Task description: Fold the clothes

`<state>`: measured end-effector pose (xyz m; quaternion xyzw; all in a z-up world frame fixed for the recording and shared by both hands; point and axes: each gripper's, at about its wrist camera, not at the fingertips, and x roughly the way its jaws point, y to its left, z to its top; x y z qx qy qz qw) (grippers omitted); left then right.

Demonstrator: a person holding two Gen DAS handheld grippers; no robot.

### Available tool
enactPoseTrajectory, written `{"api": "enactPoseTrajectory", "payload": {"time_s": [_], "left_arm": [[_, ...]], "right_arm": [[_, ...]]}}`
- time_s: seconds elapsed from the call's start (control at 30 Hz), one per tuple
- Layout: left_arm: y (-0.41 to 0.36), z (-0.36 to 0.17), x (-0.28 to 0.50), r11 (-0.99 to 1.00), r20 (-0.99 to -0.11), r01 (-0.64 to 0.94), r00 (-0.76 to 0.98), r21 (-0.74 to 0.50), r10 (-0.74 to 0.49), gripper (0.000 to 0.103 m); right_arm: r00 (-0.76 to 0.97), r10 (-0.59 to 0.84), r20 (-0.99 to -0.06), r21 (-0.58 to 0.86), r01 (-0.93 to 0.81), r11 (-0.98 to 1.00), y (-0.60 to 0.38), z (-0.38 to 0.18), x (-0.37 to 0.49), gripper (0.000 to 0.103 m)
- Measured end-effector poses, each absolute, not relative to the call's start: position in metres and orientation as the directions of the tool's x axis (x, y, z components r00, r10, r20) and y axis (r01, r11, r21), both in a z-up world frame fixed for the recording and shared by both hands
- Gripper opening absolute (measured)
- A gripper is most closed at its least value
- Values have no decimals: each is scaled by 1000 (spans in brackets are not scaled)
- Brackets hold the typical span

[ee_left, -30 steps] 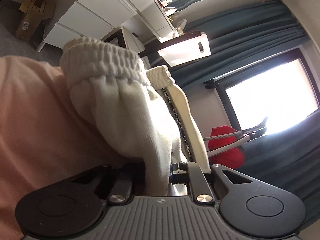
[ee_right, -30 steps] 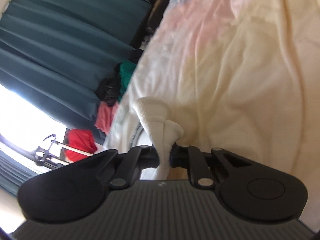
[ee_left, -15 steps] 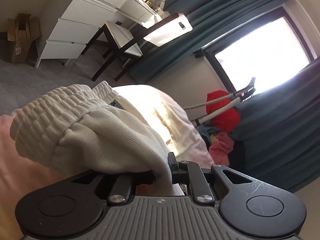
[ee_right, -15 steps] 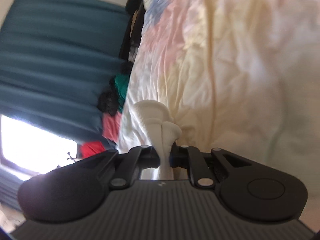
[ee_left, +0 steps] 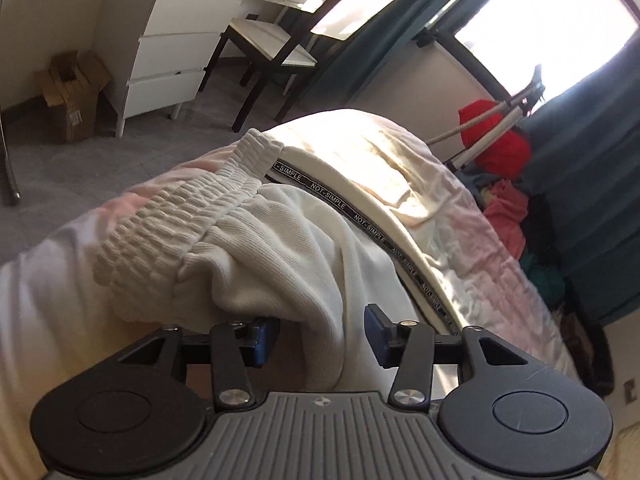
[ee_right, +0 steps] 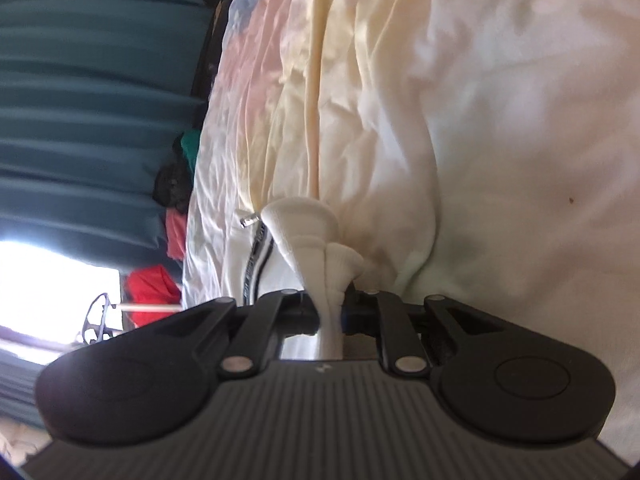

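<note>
— What's at the far left of the left wrist view?
— A cardboard box (ee_left: 68, 96) on the grey floor, beside white drawers (ee_left: 168, 64). Right of those stands a dark-framed chair (ee_left: 276, 48) with a pale seat.

— And the garment?
— White trousers (ee_left: 248, 256) lie on the bed (ee_left: 400, 160), in the middle of the view. The ribbed waistband (ee_left: 168, 228) is bunched to the left, and a dark tape (ee_left: 360, 224) printed NOT-SIMPLE runs along the right edge of the cloth.

— The left gripper?
— The left gripper (ee_left: 322, 334) is released: its jaws stand wide apart, with a fold of the trousers drooping through the gap. The fold seems to brush neither blue pad (ee_left: 262, 338), though the overlap makes that hard to judge.

— Further right?
— A bright window (ee_left: 560, 20), teal curtains (ee_left: 592, 184), and a red heap (ee_left: 500, 144) near a pale bar.

— Now the right wrist view, from the left.
— Curtains (ee_right: 92, 92) again, the red heap (ee_right: 150, 292) low down, then the sheet (ee_right: 440, 100), rumpled, in cream and pink.

— Where are the trousers here?
— A bunched piece of the trousers (ee_right: 316, 248) rises at centre, against the sheet. A striped band and a small metal tip (ee_right: 249, 222) lie just to its left.

— And the right gripper?
— The right gripper (ee_right: 330, 312) is clenched on that piece, jaws pressed against the cloth from both sides.
</note>
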<state>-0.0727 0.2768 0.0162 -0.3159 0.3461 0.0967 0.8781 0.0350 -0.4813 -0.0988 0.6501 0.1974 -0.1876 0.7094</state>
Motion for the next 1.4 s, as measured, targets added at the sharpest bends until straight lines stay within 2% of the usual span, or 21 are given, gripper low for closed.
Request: {"api": "enactPoseTrajectory", "payload": {"time_s": [0.17, 0.27, 0.33, 0.37, 0.53, 0.63, 0.73, 0.93, 1.0, 1.07, 1.13, 1.27, 1.4], "left_arm": [[259, 47, -95, 875, -697, -339, 717, -346, 2, 64], [229, 63, -98, 912, -642, -281, 767, -299, 25, 70], [203, 69, -93, 929, -596, -234, 803, -287, 18, 73], [187, 69, -89, 935, -577, -216, 817, -282, 14, 74], [106, 46, -44, 956, -537, -113, 842, -271, -53, 74], [63, 15, -10, 960, -555, -94, 829, -264, -71, 74], [37, -19, 13, 978, -579, -80, 814, -193, -48, 74], [9, -90, 23, 997, -638, -37, 767, 63, 69, 76], [3, -95, 22, 994, -631, -32, 771, 102, 90, 77], [6, -94, 25, 997, -646, -41, 760, 62, 72, 81], [9, -92, 27, 999, -656, -42, 753, 27, 49, 83], [8, -92, 28, 999, -659, -32, 751, 34, 47, 84], [7, -92, 28, 999, -661, -27, 749, 39, 46, 85]], "right_arm": [[845, 27, -533, 844, 530, 78, -483, -106, 36, 25], [858, 46, -511, 855, 503, 126, -479, -100, 42, 47], [867, 65, -494, 862, 478, 170, -474, -94, 47, 68], [869, 76, -489, 862, 468, 193, -472, -92, 51, 70], [833, 139, -536, 822, 478, 309, -461, -87, 62, 72], [828, 133, -545, 802, 468, 370, -457, -88, 63, 70], [840, 122, -528, 809, 455, 373, -457, -89, 64, 72], [909, 100, -406, 876, 355, 326, -458, -87, 75, 72], [935, 91, -342, 896, 296, 331, -457, -80, 75, 73], [956, 83, -280, 909, 237, 343, -455, -72, 75, 73], [949, 87, -304, 890, 250, 381, -450, -70, 81, 72], [857, 119, -501, 805, 410, 430, -444, -88, 100, 69], [837, 63, -543, 733, 436, 523, -434, -85, 110, 68]]}}
